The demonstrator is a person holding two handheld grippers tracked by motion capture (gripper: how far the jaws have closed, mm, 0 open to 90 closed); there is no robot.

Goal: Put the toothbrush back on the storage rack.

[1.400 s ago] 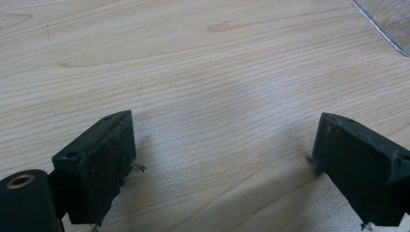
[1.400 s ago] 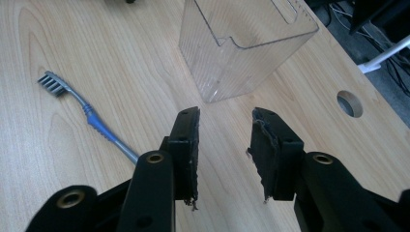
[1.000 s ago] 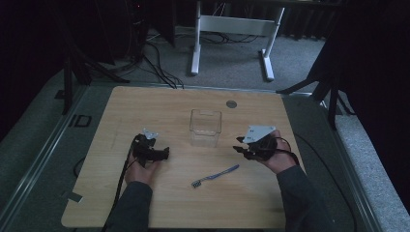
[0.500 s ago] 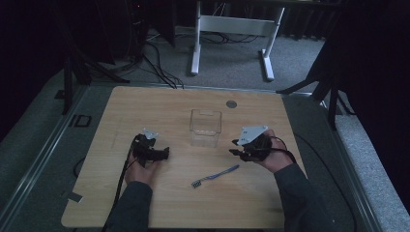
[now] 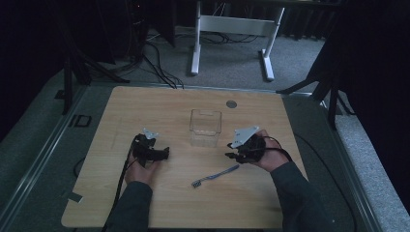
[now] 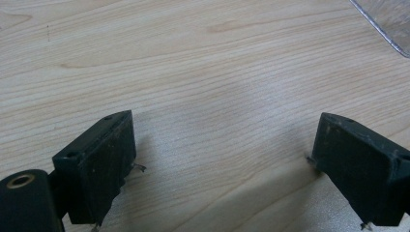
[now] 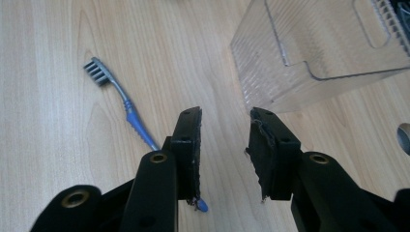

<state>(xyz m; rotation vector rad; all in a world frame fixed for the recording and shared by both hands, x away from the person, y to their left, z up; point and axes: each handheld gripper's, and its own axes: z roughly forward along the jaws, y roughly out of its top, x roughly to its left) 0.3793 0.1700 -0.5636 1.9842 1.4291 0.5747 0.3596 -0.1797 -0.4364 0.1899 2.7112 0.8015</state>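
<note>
A blue and grey toothbrush (image 5: 215,176) lies flat on the wooden table (image 5: 145,106), bristle head toward the person. A clear plastic box (image 5: 205,126) stands empty at mid-table. My right gripper (image 5: 231,155) hovers low, just right of the box and above the brush's handle end. In the right gripper view its jaws (image 7: 225,116) stand partly open with nothing between them; the toothbrush (image 7: 121,99) runs under the left jaw and the box (image 7: 319,53) is ahead on the right. My left gripper (image 5: 164,153) rests left of the box, jaws (image 6: 225,130) wide open over bare wood.
A small grey disc (image 5: 231,104) sits in the table behind the box. A white desk frame (image 5: 232,29) and cables stand on the carpet beyond the far edge. A corner of the clear box (image 6: 387,24) is at the top right of the left gripper view.
My right gripper has edged slightly left and toward the person, nearer the toothbrush. The left gripper, brush and box have not moved.
</note>
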